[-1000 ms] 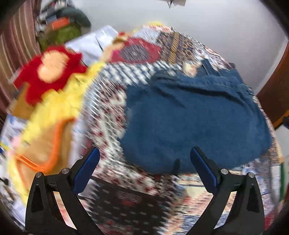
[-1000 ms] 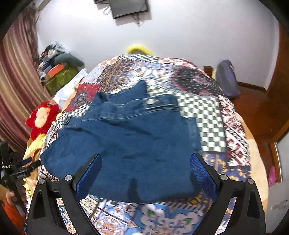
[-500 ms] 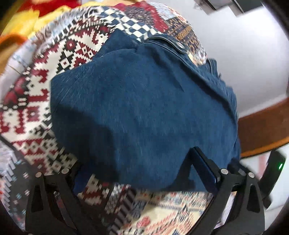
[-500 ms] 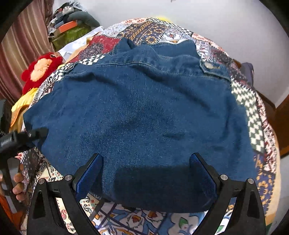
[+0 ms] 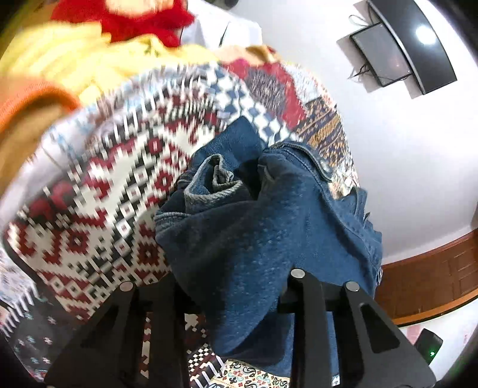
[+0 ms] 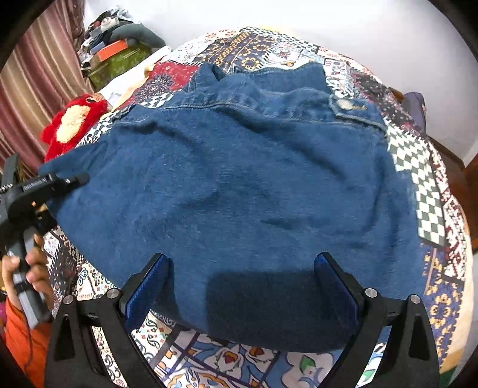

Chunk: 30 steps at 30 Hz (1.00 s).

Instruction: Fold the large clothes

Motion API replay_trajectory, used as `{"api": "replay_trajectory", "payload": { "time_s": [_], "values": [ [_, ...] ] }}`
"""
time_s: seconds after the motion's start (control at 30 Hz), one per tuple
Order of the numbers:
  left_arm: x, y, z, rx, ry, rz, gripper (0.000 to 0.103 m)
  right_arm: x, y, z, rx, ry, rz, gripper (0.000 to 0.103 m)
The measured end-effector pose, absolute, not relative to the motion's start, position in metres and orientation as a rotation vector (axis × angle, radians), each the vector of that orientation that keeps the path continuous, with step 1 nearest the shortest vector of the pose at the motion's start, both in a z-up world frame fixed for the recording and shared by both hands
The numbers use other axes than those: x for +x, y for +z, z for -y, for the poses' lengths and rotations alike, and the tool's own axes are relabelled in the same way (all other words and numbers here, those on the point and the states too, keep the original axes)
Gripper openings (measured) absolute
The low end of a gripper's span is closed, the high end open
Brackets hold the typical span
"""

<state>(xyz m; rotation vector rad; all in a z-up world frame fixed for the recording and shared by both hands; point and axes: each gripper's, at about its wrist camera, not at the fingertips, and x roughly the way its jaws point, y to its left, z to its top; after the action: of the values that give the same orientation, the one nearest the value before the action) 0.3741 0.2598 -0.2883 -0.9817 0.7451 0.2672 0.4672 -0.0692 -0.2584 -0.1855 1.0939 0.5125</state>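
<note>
On the patchwork bedspread [image 6: 424, 167] lies the denim jacket [image 6: 239, 185]. Left hand-held gripper [image 5: 236, 301] is closing on its bunched edge; right hand-held gripper [image 6: 242, 286] gapes over the hem. Thick denim may slip loose.

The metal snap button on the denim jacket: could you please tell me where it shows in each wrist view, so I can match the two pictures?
Left wrist view: the snap button sits right of centre, on the denim jacket, on its far edge.
Right wrist view: the snap button sits upper right, on a tab near the jacket's far edge.
Shared landmark: the red plush toy, top left in the left view, far left in the right view.
</note>
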Motion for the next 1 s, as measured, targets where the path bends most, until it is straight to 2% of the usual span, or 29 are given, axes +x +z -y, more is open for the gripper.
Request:
{"api": "replay_trajectory", "payload": {
  "time_s": [0.3, 0.47, 0.67, 0.83, 1.0],
  "values": [
    [0.341, -0.183, -0.234, -0.602, 0.307, -0.58, 0.027, 0.469, -0.215, 0.057, -0.121, 0.54, -1.007, 0.098],
    [0.328, -0.123, -0.213, -0.411, 0.293, -0.484, 0.026, 0.462, -0.232, 0.009, -0.163, 0.601, -1.04, 0.098],
    [0.34, -0.105, -0.18, -0.255, 0.279, -0.495, 0.026, 0.454, -0.271, -0.029, -0.202, 0.669, -1.133, 0.099],
    [0.351, -0.099, -0.146, -0.178, 0.242, -0.476, 0.026, 0.455, -0.256, -0.009, -0.195, 0.725, -1.179, 0.099],
    [0.373, -0.081, -0.092, -0.07, 0.14, -0.432, 0.026, 0.459, -0.22, 0.076, -0.047, 0.607, -1.089, 0.099]
  ]
}}
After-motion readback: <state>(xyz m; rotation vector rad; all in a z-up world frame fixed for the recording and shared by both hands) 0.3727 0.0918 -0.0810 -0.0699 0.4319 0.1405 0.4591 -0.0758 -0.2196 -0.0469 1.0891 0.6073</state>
